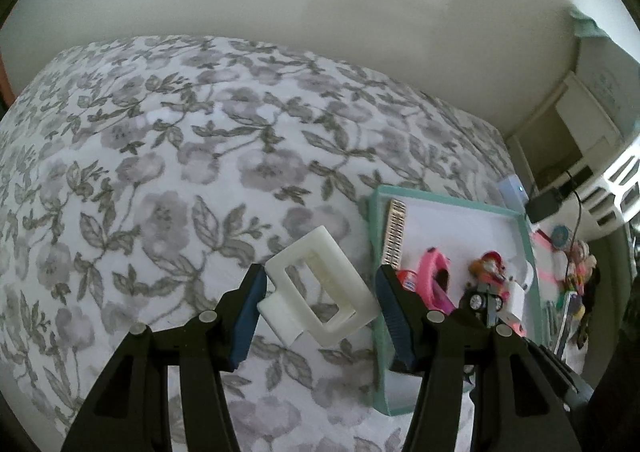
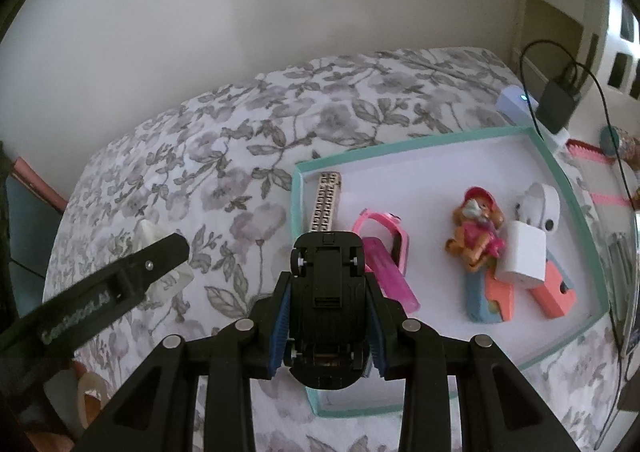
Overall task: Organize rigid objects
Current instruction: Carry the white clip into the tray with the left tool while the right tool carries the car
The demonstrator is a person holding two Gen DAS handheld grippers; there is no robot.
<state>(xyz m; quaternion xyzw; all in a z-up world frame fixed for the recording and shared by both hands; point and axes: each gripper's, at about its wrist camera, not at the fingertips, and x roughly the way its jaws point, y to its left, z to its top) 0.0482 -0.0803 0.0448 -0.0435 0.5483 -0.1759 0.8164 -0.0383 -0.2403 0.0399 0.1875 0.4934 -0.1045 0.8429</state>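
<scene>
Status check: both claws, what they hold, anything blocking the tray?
Left claw shut on white clip. Right claw shut on black toy car, underside up. Tray crowded on the right, far side bare.

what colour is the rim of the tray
Teal-green rim on the tray, white inside; clearest in the right wrist view.

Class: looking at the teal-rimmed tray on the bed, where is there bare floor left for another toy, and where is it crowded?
The tray is bare along its far side, from the keyboard strip across to the far right corner. A smaller bare patch lies between the pink lighter and the figurine. The right side is crowded: figurine, white charger block and coral pieces overlap.
</scene>
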